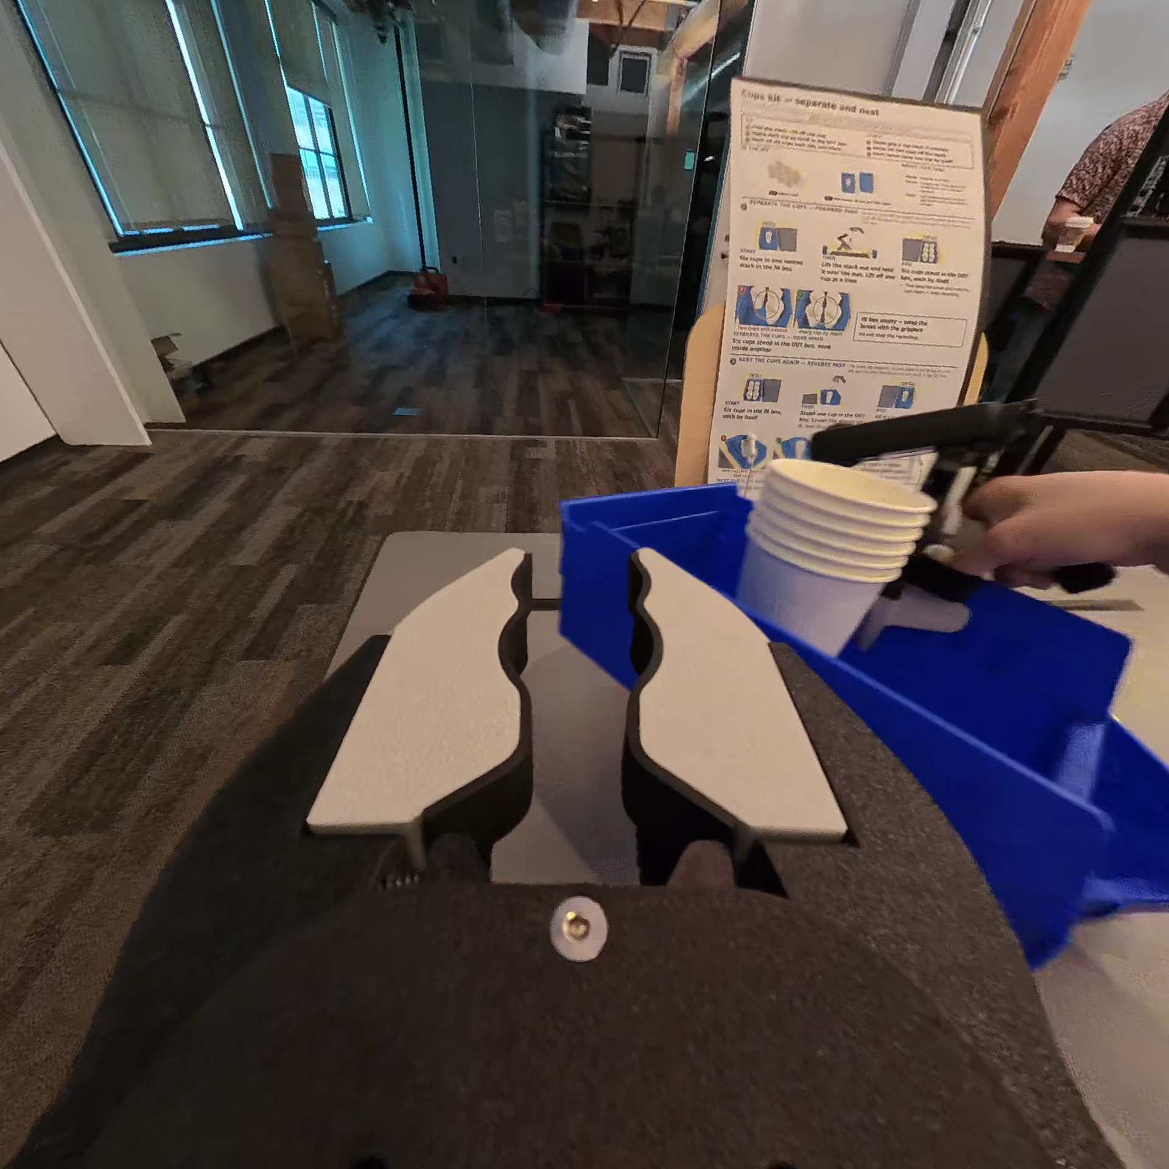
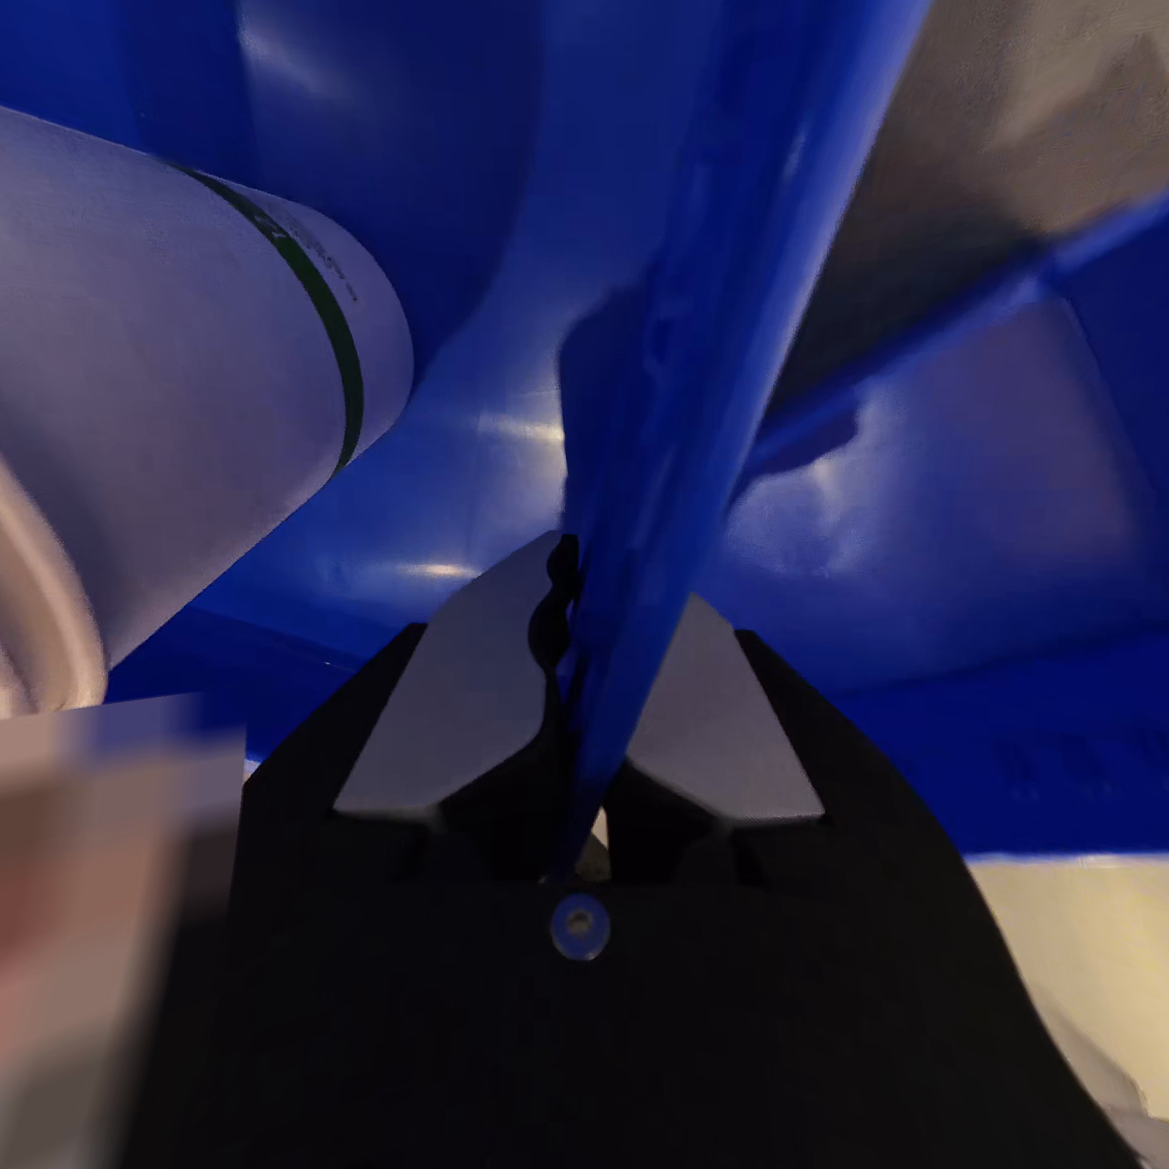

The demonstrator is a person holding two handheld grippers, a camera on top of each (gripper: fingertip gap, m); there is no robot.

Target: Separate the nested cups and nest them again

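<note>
Stack of nested cups (image 1: 822, 544): white paper, about six rolled rims showing, cream inside, stack tilted, leaning toward the right gripper (image 1: 917, 617). It sits inside a blue bin (image 1: 949, 727), at the bin's far end. In the right wrist view the lowest cup (image 2: 190, 354) shows a thin dark green band near its base; bottom end points into the bin, looks off the floor but blur makes that unsure.

Left gripper (image 1: 579, 632): jaws apart, nothing between them, hovering over a grey mat (image 1: 443, 556) on the desk, just beside the bin's near wall. Not touching the cups.

Right gripper (image 2: 607, 607): jaws clamped on a thin blue bin wall (image 2: 664, 443), wall running straight up between the fingers. Cup stack lies to its left, beside it, not gripped.

Left wrist view only: a hand (image 1: 1063, 525) holding the right gripper's black handle, a printed instruction sheet (image 1: 847, 272) propped upright behind the bin, dark wood-pattern floor (image 1: 253, 538), glass partition, windows, a person's patterned sleeve at far right.

Right wrist view only: the green band, the clamp on the wall, a second blue compartment (image 2: 949, 506) right of that wall, pale desk (image 2: 1075, 949) at lower right. Heavy motion blur there.
</note>
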